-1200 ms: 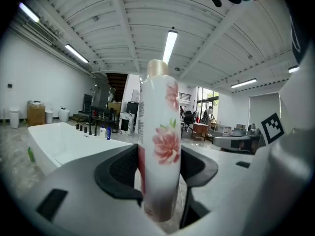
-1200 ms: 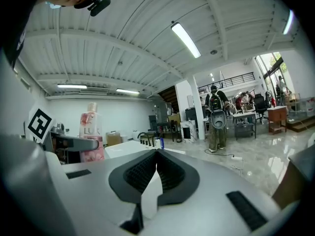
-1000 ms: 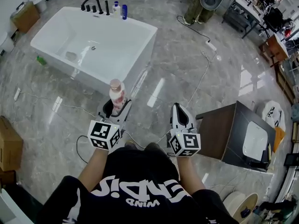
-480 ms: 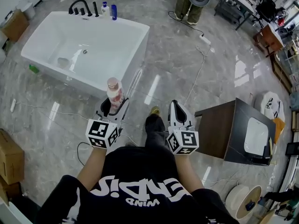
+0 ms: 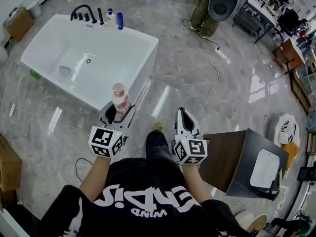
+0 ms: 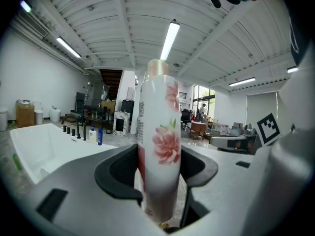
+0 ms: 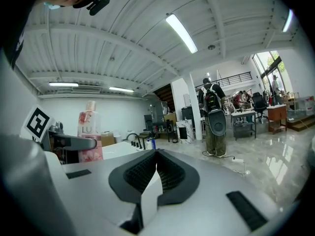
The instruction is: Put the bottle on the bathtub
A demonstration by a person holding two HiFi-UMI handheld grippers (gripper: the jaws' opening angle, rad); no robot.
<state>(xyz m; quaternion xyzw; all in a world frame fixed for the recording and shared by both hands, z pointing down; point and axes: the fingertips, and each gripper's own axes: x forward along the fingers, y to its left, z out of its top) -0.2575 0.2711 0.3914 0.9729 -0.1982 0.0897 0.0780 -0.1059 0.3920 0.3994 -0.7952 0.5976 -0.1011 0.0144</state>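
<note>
A white bottle point(image 5: 120, 100) with pink flowers and a pink cap stands upright between the jaws of my left gripper point(image 5: 118, 113), which is shut on it. The same bottle point(image 6: 158, 146) fills the middle of the left gripper view, and the bottle point(image 7: 88, 136) also shows at the left of the right gripper view. The white bathtub point(image 5: 37, 37) lies ahead to the left, its near rim just beyond the bottle. My right gripper point(image 5: 184, 120) is shut with nothing in it; its jaws meet in the right gripper view point(image 7: 156, 167).
Black taps point(image 5: 83, 14) and two small bottles point(image 5: 115, 19) stand on the tub's far rim. A dark cabinet point(image 5: 242, 164) is at my right. Cables point(image 5: 213, 78) run over the marble floor. A person point(image 5: 205, 15) stands beyond. Cardboard boxes point(image 5: 10, 164) sit at left.
I have stepped toward the bathtub, one foot now forward between the grippers. Both grippers hold the same pose, the left still carrying the bottle.
</note>
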